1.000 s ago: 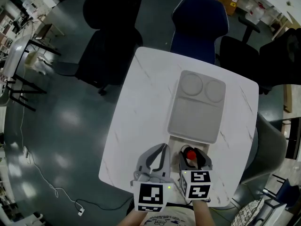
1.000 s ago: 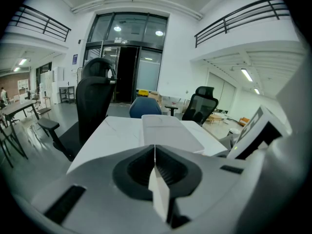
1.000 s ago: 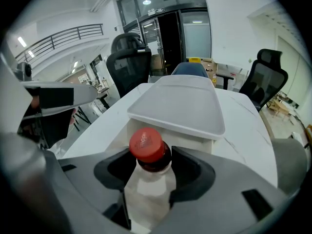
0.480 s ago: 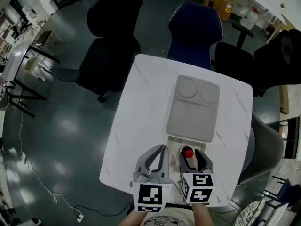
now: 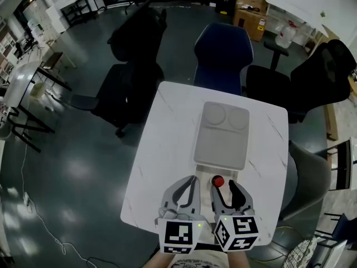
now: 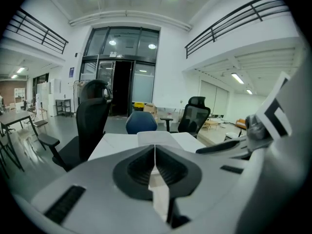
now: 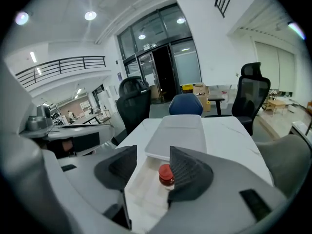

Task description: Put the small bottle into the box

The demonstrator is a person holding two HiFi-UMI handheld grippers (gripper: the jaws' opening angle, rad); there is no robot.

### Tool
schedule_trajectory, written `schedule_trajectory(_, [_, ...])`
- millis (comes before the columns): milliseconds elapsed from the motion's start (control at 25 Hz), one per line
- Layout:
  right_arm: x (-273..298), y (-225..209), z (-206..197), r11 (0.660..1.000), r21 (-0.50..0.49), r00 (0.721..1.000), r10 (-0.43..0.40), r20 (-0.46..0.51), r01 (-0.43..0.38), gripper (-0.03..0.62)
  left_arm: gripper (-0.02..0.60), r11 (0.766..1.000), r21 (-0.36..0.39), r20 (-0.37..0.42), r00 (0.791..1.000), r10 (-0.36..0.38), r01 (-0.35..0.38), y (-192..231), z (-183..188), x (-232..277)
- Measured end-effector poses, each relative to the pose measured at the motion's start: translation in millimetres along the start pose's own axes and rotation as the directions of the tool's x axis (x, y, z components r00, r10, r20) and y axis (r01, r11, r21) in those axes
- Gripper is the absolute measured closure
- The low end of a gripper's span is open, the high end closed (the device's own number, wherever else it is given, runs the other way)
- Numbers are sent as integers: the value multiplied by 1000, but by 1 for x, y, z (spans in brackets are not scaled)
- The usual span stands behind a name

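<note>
Jaws: R gripper [image 7: 152,155] spread wide w/ small bottle [image 7: 165,175] between, standing in box [image 7: 140,195]; L gripper [image 6: 155,162] pressed together.

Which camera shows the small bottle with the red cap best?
The right gripper view: the small bottle stands upright in the box, close up between open jaws, cap and body visible. The head view shows mostly its red cap from above, small. The left gripper view does not show it.

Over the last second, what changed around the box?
The right gripper drew back toward the person, jaws open, leaving the small bottle standing in the box near its tips. The left gripper stayed shut alongside; box and lid unmoved.
</note>
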State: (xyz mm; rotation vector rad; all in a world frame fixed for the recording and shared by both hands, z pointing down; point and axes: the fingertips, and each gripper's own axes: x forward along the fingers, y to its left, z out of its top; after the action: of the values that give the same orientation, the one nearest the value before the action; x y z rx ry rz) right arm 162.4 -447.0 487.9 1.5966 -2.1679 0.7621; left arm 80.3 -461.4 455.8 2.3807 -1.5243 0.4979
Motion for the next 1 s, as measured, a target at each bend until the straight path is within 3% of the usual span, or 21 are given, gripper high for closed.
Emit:
schedule_trajectory(120, [-14, 5, 5, 1000, -11, 999, -18, 35, 18, 419, 561, 1000, 12, 27, 1000, -4, 3, -3, 8, -9])
schedule_trajectory(320, [-36, 14, 17, 999, -19, 995, -35, 95, 37, 444, 561, 1000, 25, 63, 998, -4, 2, -6, 17, -27])
schedule_trajectory(1000, [-87, 40, 43, 998, -46, 973, -40, 229, 52, 459, 561, 998, 57, 177, 984, -10, 0, -17, 47, -72])
